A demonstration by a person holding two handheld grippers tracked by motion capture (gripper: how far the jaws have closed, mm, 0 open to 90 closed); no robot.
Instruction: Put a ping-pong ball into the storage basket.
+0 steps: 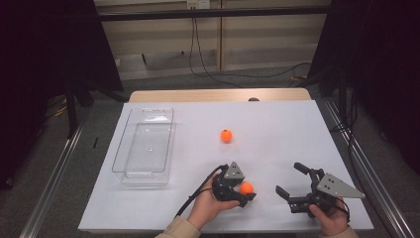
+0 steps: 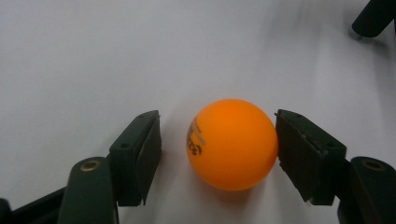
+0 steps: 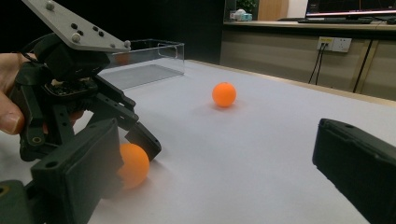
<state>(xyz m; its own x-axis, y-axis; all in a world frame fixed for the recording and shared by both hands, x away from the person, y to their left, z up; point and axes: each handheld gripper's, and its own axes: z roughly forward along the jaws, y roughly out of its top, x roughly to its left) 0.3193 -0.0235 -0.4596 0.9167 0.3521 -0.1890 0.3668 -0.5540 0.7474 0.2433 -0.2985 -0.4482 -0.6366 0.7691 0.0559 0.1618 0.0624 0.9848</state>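
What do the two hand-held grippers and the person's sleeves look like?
Both the left gripper and the right gripper are black, with blocky flat-faced jaws. Each carries a grey three-cornered plate dotted with small screws. A black cable trails from the left gripper. The person's sleeves are beige.

1. A table with a white top [image 1: 277,148] carries everything.
2. A clear plastic bin [image 1: 143,146] lies at its left.
3. One orange ball [image 1: 226,135] rests mid-table.
4. A second orange ball [image 1: 246,188] sits on the near part.
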